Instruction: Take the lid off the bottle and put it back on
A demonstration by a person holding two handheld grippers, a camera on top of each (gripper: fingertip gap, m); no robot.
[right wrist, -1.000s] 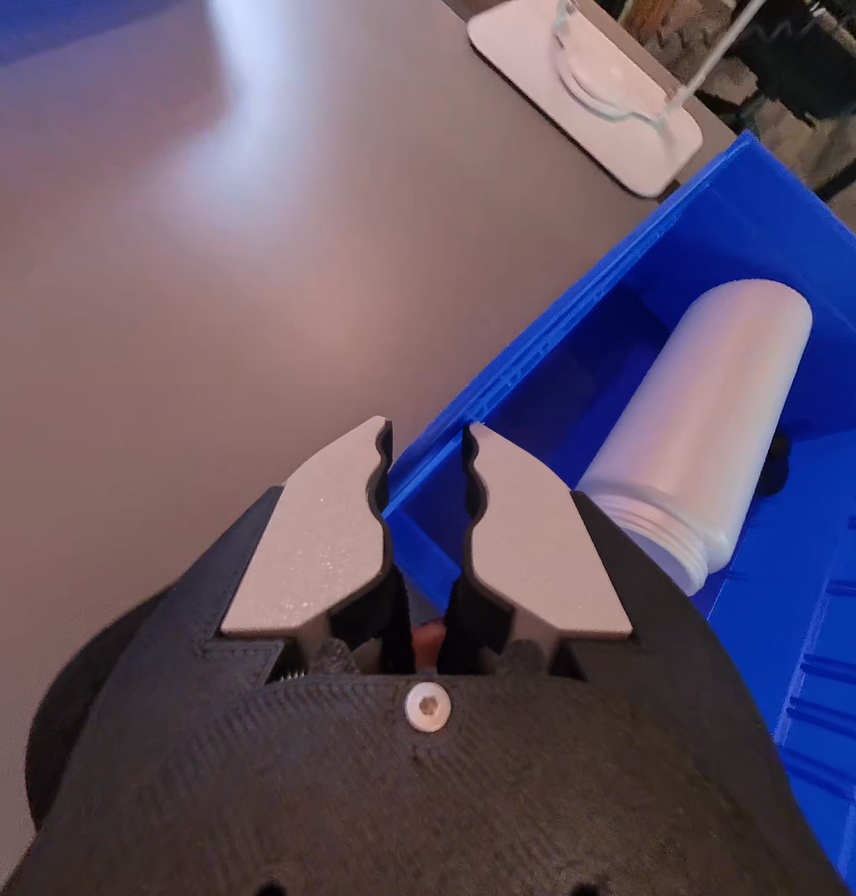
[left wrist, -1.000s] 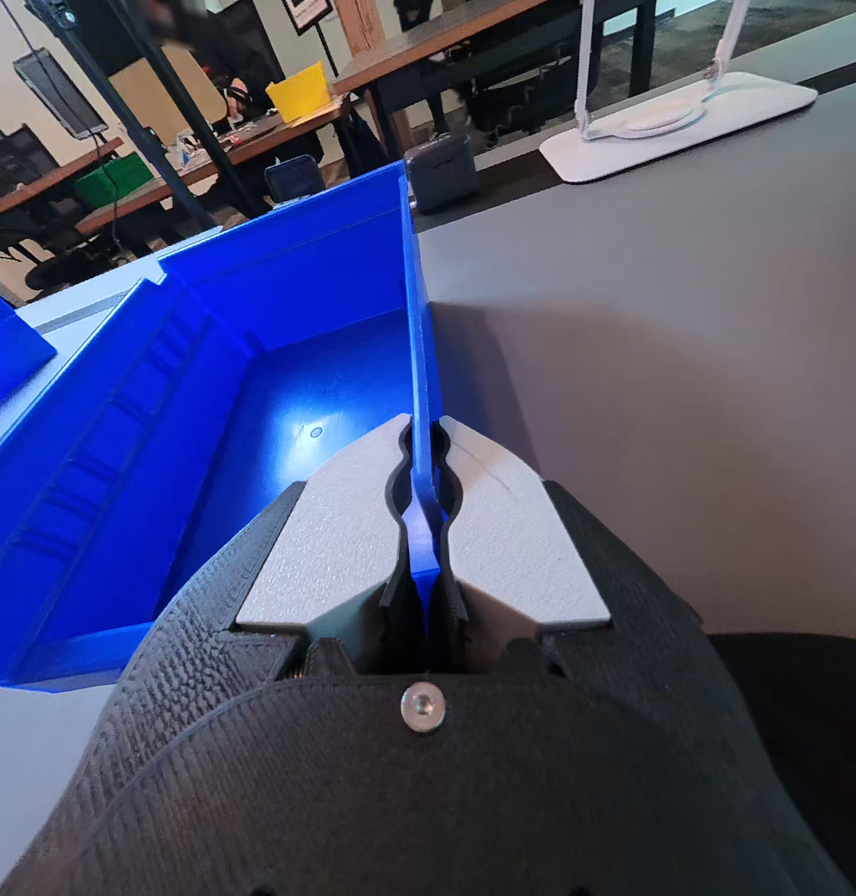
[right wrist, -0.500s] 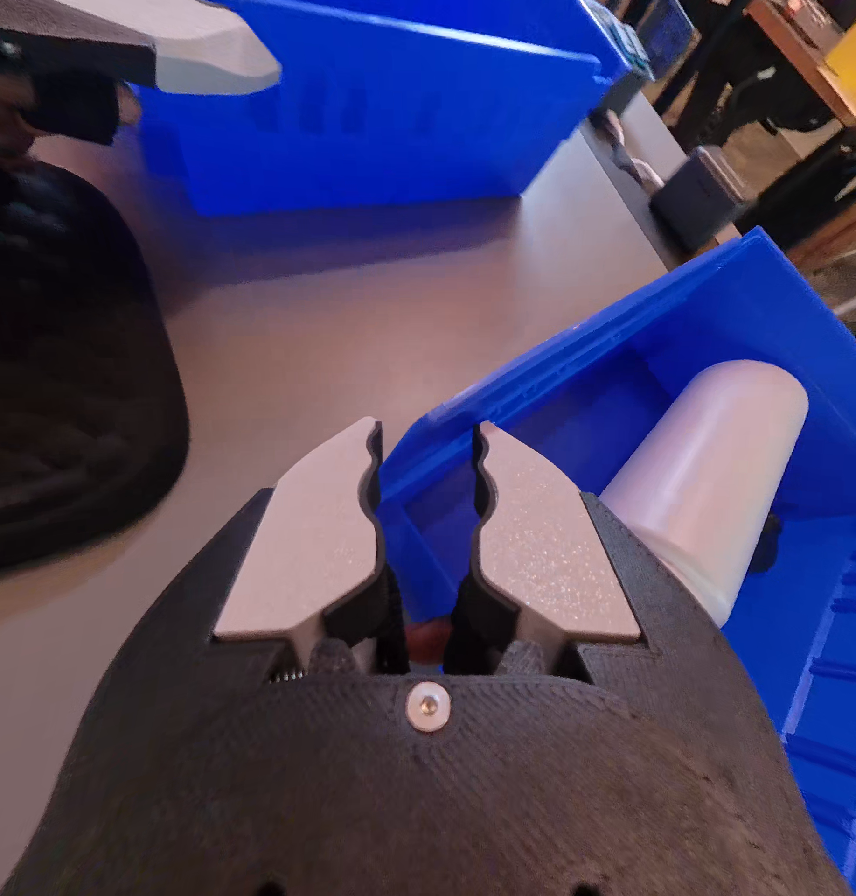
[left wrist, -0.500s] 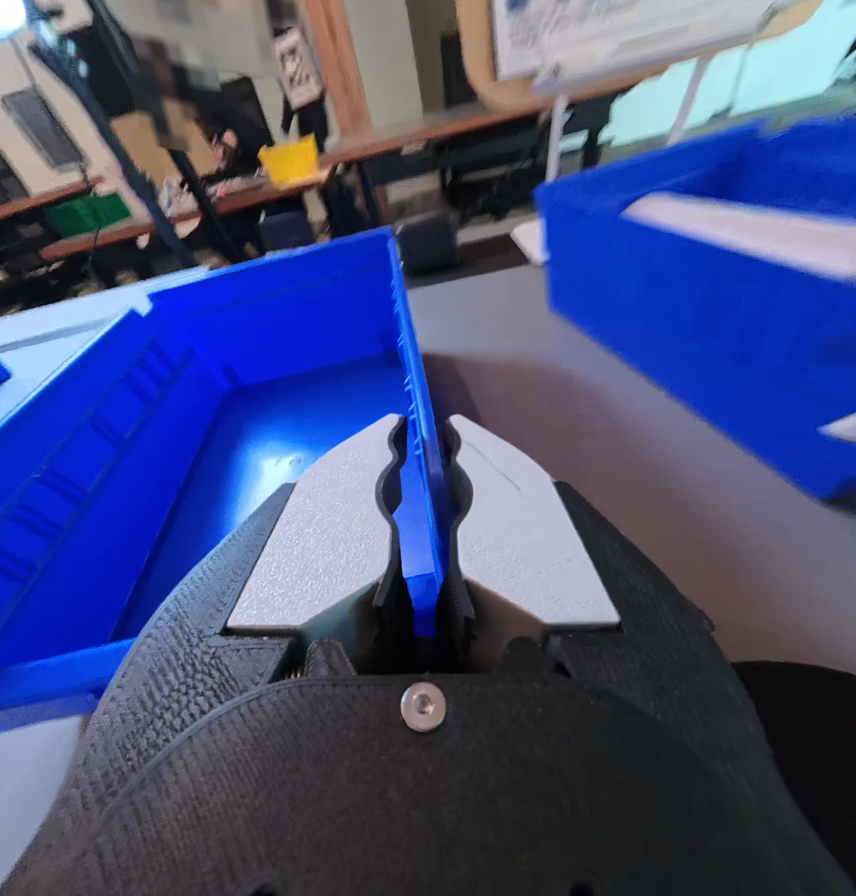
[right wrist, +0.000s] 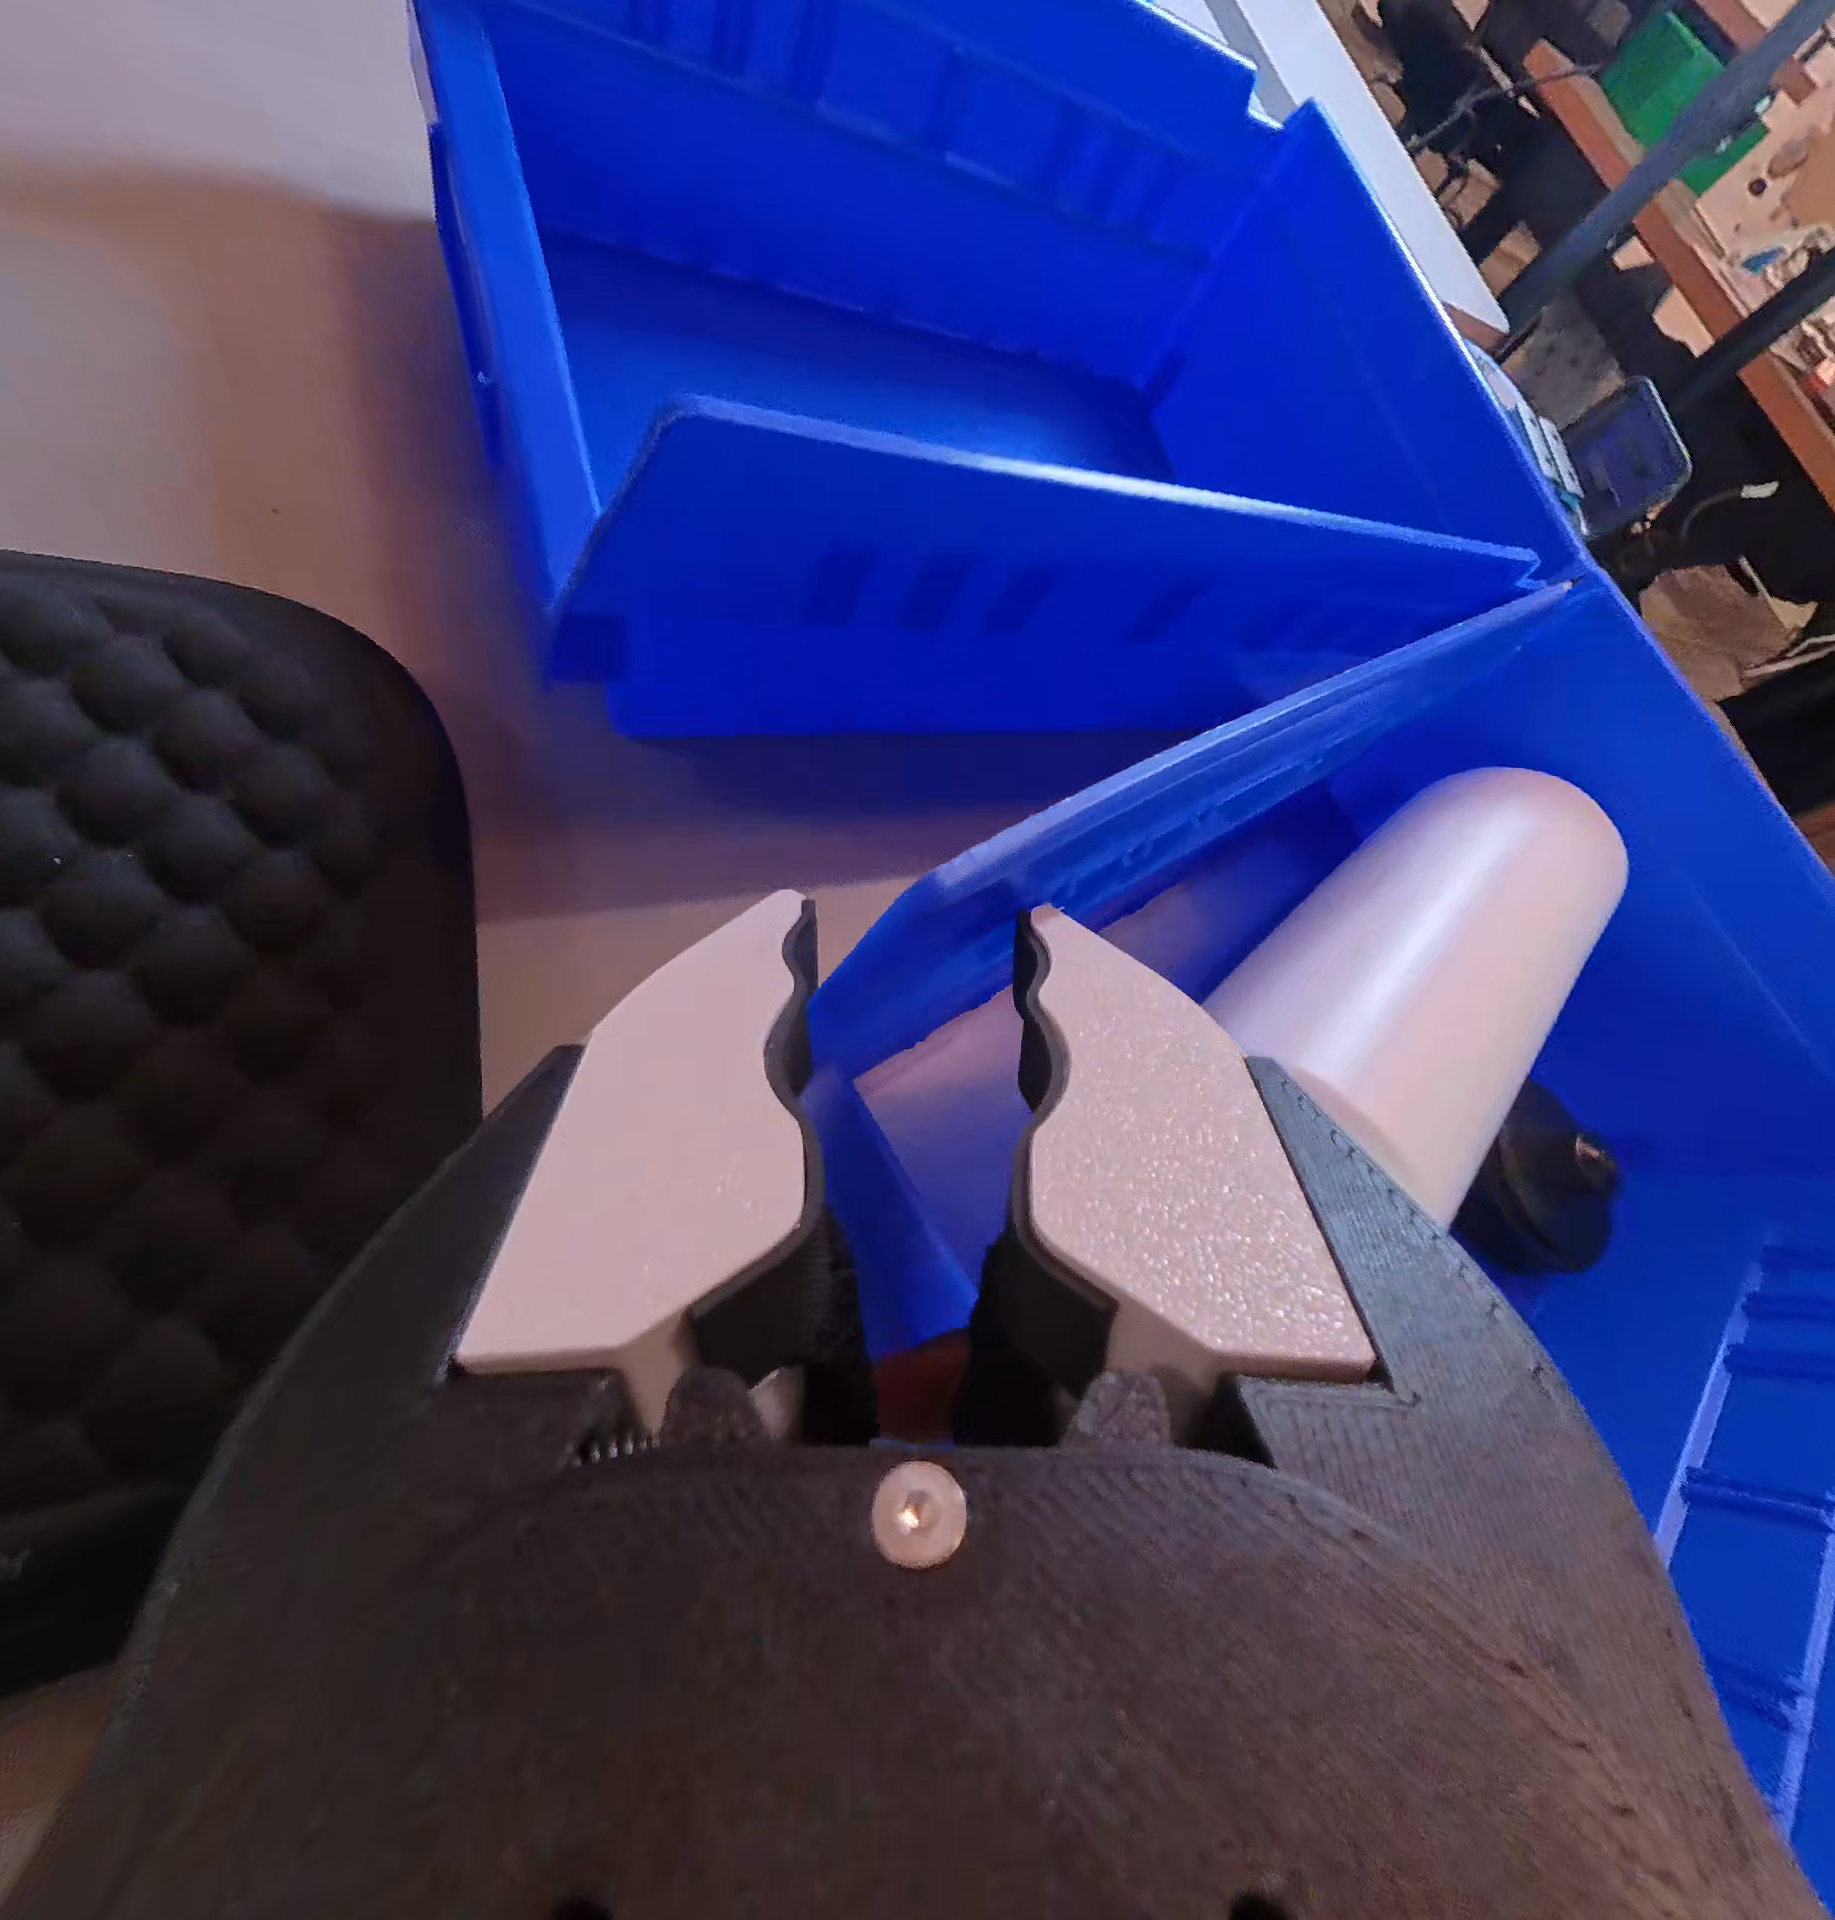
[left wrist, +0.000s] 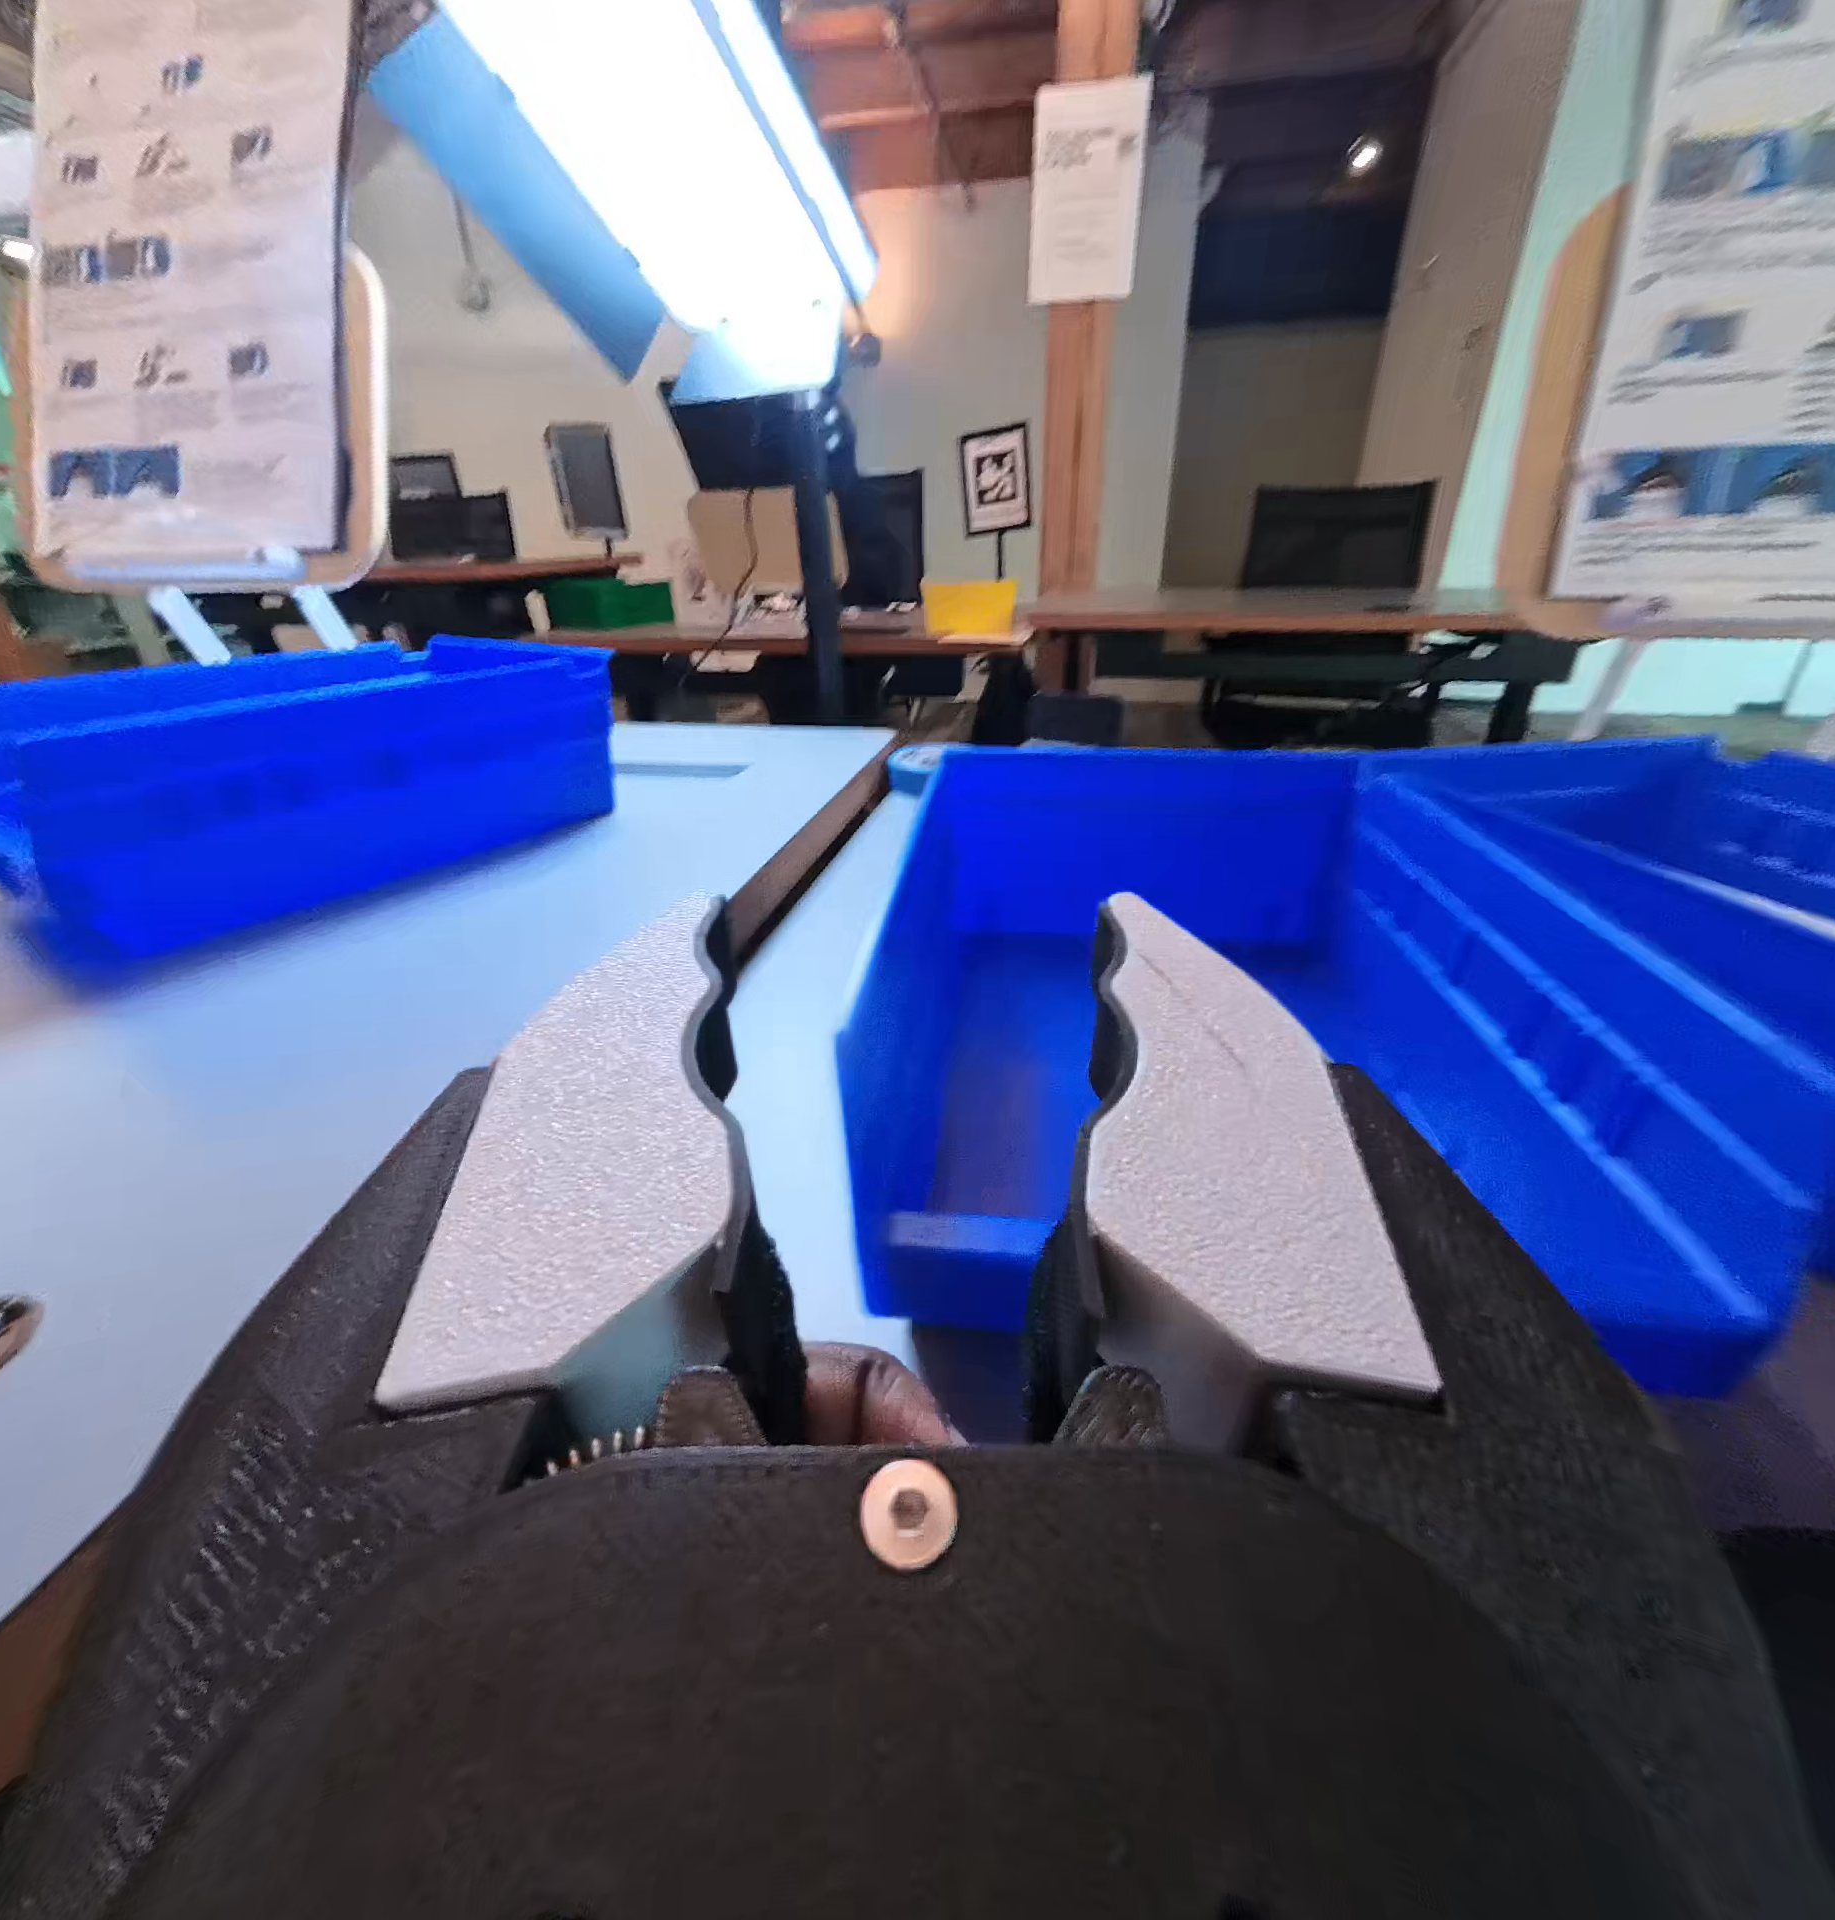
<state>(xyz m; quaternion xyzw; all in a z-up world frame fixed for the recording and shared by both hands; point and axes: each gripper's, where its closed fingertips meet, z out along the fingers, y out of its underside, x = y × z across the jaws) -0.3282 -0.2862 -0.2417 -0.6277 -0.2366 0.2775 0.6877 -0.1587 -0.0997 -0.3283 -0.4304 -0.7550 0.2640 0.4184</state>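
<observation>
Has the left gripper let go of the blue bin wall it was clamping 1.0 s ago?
Yes. The left gripper is open and off the wall of the empty blue bin, which now sits ahead and to the right of its fingers, apart from them.

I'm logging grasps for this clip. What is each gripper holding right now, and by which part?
The left gripper is open and holds nothing. The right gripper straddles the side wall of the blue plastic bin; whether it clamps the wall cannot be told.
</observation>
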